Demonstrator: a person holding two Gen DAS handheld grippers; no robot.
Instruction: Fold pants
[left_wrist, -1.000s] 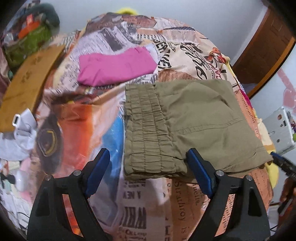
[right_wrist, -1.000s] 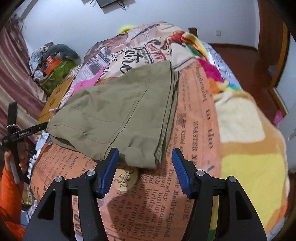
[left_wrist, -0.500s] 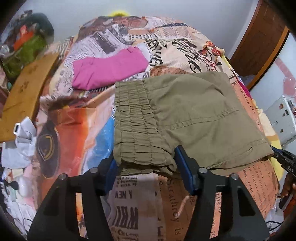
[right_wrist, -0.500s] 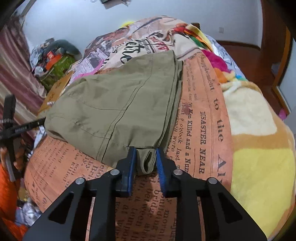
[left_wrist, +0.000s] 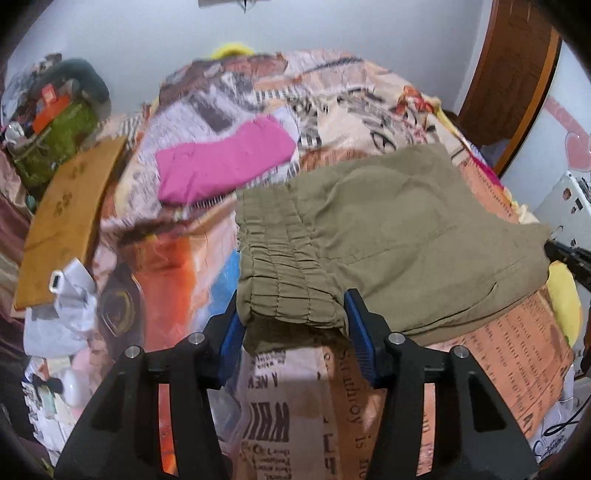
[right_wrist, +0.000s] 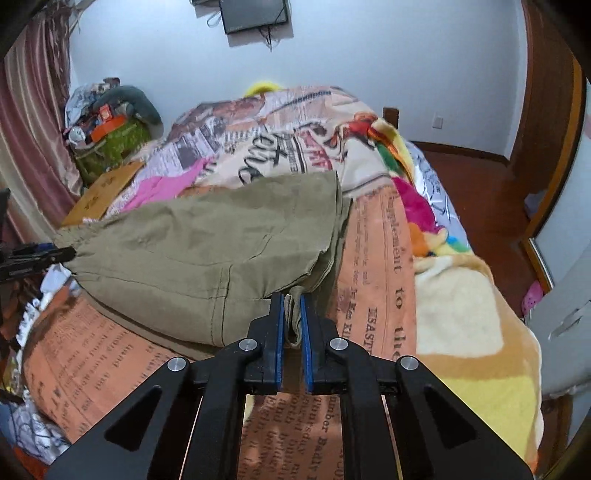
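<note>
Folded olive-green pants (left_wrist: 388, 236) lie on a bed with a newspaper-print cover (left_wrist: 295, 406). My left gripper (left_wrist: 291, 314) is shut on the gathered elastic waistband (left_wrist: 280, 266), its blue pads pressing both sides of the bunched near corner. My right gripper (right_wrist: 291, 314) is shut on the pants (right_wrist: 207, 243) at their hem corner, which sticks up between the blue pads. The near edge of the pants is lifted off the cover. Each gripper shows as a dark tip at the pants' far corner in the other's view.
A folded pink garment (left_wrist: 221, 162) lies behind the pants. A brown cardboard sheet (left_wrist: 70, 221) and a green bag (left_wrist: 55, 140) sit at the left of the bed. A colourful plush blanket (right_wrist: 461, 295) covers the bed's right side. A wooden door (right_wrist: 546, 110) stands at right.
Both grippers went from open around the pants' near corners to shut on them: left on the waistband, right on the hem. The near edge of the pants has risen off the cover.
</note>
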